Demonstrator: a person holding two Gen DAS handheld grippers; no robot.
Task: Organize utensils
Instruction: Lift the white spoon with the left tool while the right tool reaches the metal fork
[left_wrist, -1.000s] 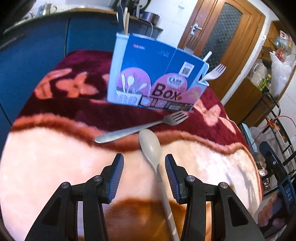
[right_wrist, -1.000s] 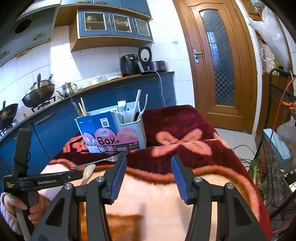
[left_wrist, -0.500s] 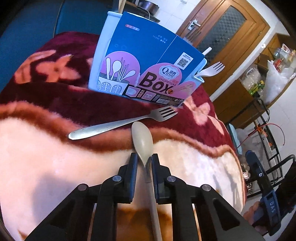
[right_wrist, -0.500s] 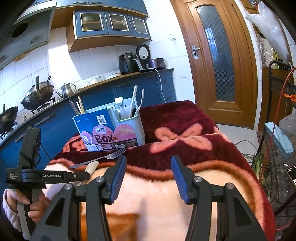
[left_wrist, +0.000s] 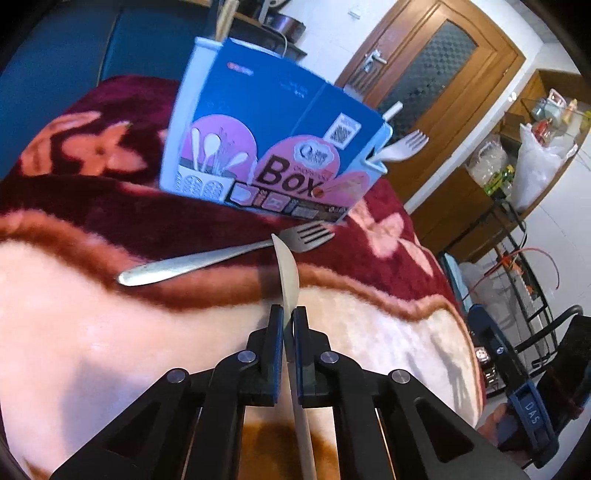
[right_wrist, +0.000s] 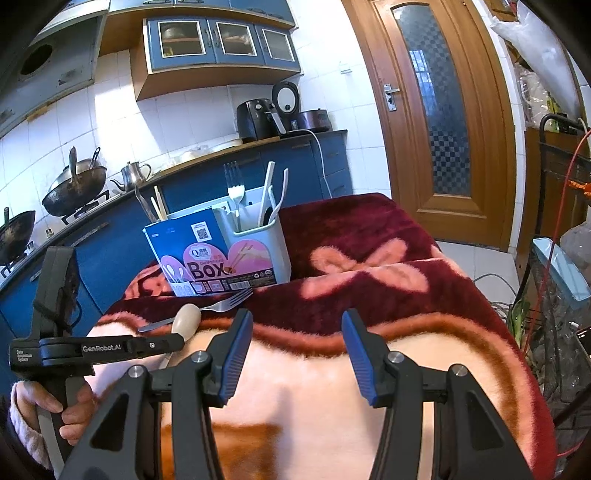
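The left gripper (left_wrist: 289, 325) has just been closing, and its blue pads are now pressed on the neck of a beige plastic spoon (left_wrist: 287, 273). The spoon is turned on edge between the pads, its bowl pointing forward and its long handle running back under the gripper body. In the right wrist view the same gripper (right_wrist: 177, 341) shows from the side, with the spoon bowl (right_wrist: 187, 320) sticking out past its tip, over the blanket.

A steel fork (left_wrist: 221, 256) lies on the blanket (left_wrist: 92, 332) just beyond the spoon, its tines toward the utensil holder and its handle angled toward the blanket's left edge. Seen from the left wrist, the spoon tip overlaps the fork's neck; whether they touch I cannot tell.

The utensil holder (right_wrist: 258, 243), a pale plastic caddy wrapped in a blue and pink "Box" sleeve, stands upright on the dark red part of the blanket toward the far edge. It holds a white fork (right_wrist: 236, 195), chopsticks (right_wrist: 159, 206) and other upright utensils.

The right gripper (right_wrist: 297, 347) hovers over the pale near part of the blanket with its jaws spread about halfway and nothing between them. A hand (right_wrist: 55, 410) in a pink sleeve holds the left gripper's handle.
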